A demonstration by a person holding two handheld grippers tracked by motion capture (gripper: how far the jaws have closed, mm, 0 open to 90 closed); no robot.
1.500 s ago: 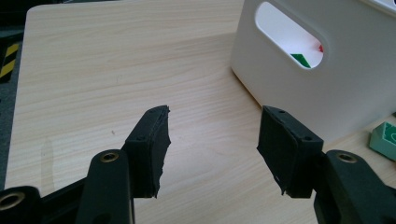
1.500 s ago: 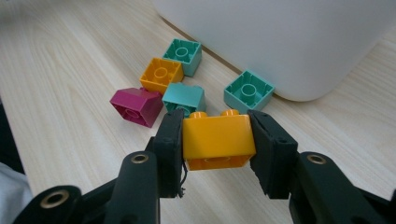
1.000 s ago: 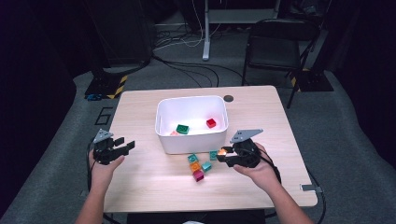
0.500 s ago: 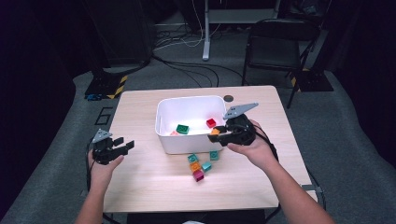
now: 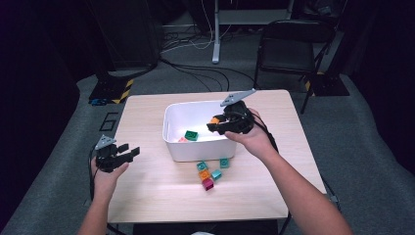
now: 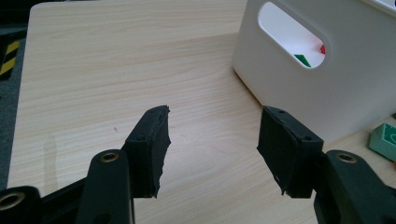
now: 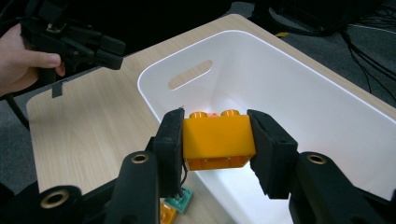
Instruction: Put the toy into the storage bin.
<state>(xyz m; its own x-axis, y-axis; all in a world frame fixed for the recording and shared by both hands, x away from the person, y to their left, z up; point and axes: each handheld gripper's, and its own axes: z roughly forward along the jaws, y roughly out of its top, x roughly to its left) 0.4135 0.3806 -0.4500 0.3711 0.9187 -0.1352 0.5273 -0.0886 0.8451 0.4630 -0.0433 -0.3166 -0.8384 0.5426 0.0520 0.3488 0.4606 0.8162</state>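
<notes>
Orange block [image 7: 218, 141] clamped between the pads of the right gripper [image 7: 217, 140], held above the white bin [image 7: 299, 93], over its near rim. Below, on the table [image 5: 147, 117], a few loose blocks [image 5: 210, 172], colours hard to tell apart. Left gripper [image 6: 212, 149] parted and empty, off to the bin's side

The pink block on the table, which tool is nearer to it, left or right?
Right, narrowly. The right tool hangs over the white bin, holding an orange block, up from the pink block. The left tool sits far left, across bare table.
</notes>
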